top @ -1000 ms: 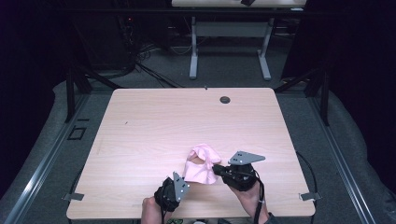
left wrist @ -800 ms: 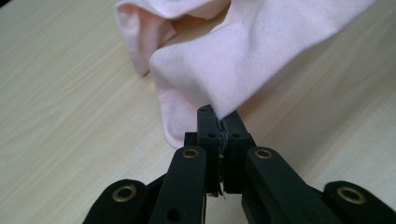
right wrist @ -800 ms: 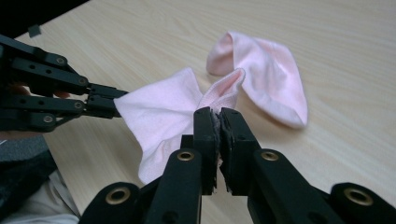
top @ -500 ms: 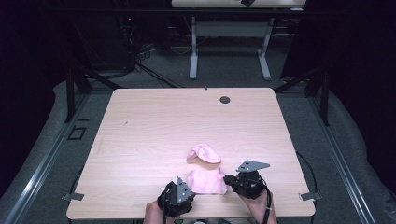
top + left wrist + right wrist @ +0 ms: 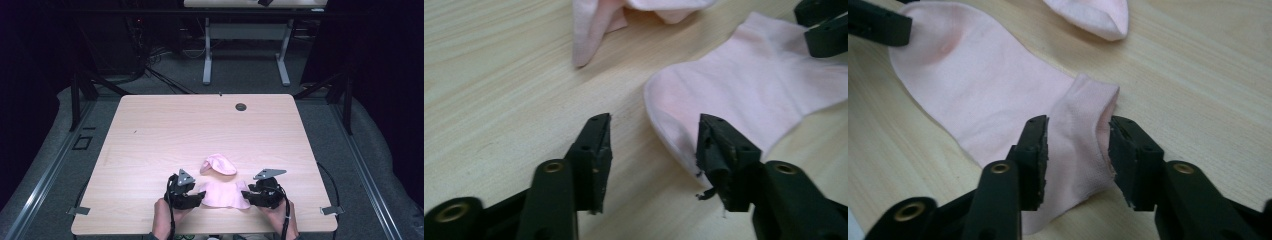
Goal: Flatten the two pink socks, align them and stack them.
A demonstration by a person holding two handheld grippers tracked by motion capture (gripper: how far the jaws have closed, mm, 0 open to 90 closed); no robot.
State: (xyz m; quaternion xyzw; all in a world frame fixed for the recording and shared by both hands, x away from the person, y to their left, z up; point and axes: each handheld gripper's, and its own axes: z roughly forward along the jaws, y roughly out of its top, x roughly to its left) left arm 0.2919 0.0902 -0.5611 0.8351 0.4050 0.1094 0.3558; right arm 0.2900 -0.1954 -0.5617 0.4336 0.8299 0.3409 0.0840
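Two grippers rest at the near table [image 5: 150, 150] edge, the left gripper [image 5: 199, 196] and right gripper [image 5: 248, 196] at either end of the flat pink sock [image 5: 222, 195]. Both have just been opening, jaws apart, cloth released. Farther lies the crumpled second sock [image 5: 218, 164]. Pulling away carelessly could snag and wrinkle the flat one.

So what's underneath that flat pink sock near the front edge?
The flat pink sock lies straight on the wooden table; bare wood shows all round its edges. Whatever might be beneath its middle is covered by the fabric, though it lies smooth.
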